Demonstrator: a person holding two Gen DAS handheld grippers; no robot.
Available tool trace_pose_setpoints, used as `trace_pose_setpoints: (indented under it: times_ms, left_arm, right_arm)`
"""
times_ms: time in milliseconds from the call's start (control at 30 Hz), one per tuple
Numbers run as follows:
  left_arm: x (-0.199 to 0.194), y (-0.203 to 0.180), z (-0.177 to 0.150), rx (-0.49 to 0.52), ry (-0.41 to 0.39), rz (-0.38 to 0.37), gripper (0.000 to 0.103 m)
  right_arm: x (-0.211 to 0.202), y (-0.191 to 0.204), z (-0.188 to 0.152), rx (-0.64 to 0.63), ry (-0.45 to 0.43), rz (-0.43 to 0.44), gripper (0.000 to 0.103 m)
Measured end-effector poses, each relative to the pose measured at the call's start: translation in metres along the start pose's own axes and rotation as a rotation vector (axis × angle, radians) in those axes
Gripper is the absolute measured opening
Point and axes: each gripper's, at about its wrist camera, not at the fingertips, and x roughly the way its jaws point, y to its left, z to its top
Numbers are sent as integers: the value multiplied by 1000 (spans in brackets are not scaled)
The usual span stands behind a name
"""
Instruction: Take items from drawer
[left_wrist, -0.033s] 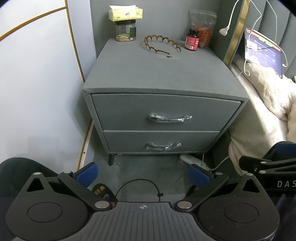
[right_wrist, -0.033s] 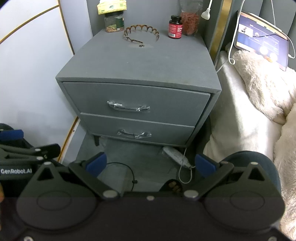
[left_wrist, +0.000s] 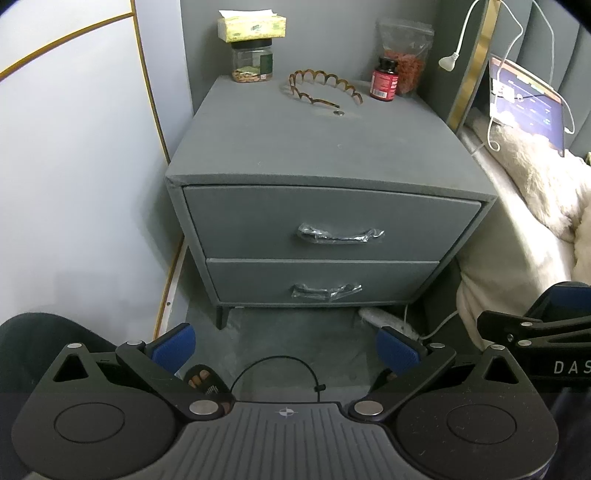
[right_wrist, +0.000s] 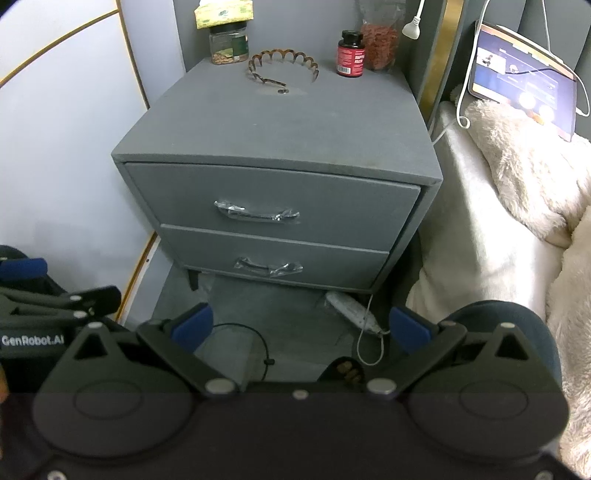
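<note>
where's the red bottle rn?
The red bottle stands at the back right of the nightstand top in both wrist views, just in front of the snack bag and right of the hair comb.

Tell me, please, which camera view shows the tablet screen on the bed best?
The right wrist view: the tablet faces that camera more squarely, so its lit screen and the cable across it show clearly. In the left wrist view the tablet sits near the right edge, smaller and at a steeper angle, its screen contents harder to read.

Grey nightstand (right_wrist: 280, 122) at 12 o'clock, both drawers closed. Right gripper (right_wrist: 301, 328) at 6 o'clock, jaws apart, empty.
</note>
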Motion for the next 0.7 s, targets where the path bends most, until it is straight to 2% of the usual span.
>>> trace_pose_setpoints:
  times_ms: [700]
  left_arm:
    - [2,5,-3,-14,11,-24,103]
  right_arm:
    - [0,2,-2,-33,1,6,103]
